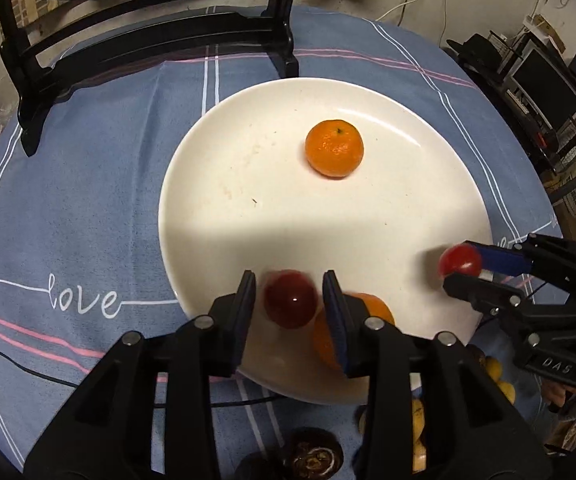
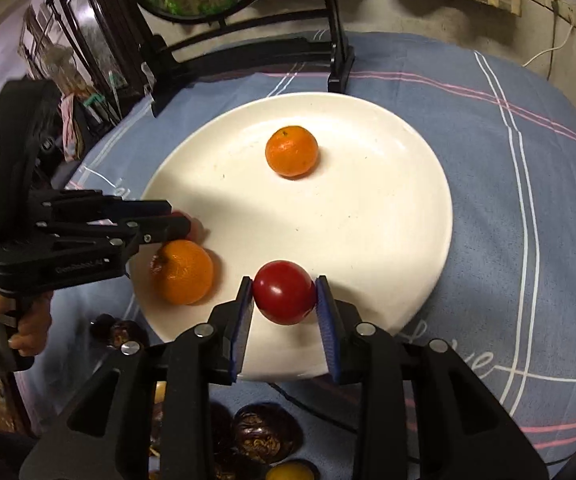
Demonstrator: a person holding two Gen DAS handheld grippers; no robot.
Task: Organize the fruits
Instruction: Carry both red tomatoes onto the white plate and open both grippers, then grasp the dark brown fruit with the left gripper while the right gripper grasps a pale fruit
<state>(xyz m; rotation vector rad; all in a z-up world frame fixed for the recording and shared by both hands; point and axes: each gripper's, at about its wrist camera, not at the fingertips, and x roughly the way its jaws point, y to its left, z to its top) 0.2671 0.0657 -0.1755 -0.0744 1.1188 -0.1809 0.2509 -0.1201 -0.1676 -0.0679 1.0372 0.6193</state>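
A white plate (image 1: 247, 200) (image 2: 368, 220) lies on the blue tablecloth. One orange (image 1: 334, 153) (image 2: 292, 151) rests at its far side. A second orange (image 1: 380, 308) (image 2: 183, 272) sits at the near rim. My left gripper (image 1: 289, 276) (image 2: 179, 216) is open over the near rim, and a blurred dark red tomato (image 1: 290, 298) sits between its pads with gaps on both sides. My right gripper (image 2: 283, 280) (image 1: 458, 264) is open around a second red tomato (image 2: 283, 292) (image 1: 460, 260), with a thin gap at its right pad.
A black stand (image 1: 147, 40) (image 2: 247, 52) with a round mirror rises at the table's far edge. Several dark brown fruits (image 1: 312, 456) (image 2: 263, 436) and yellow fruits (image 1: 496, 372) lie on the cloth near me. A person's hand (image 2: 27, 320) grips the left tool's handle.
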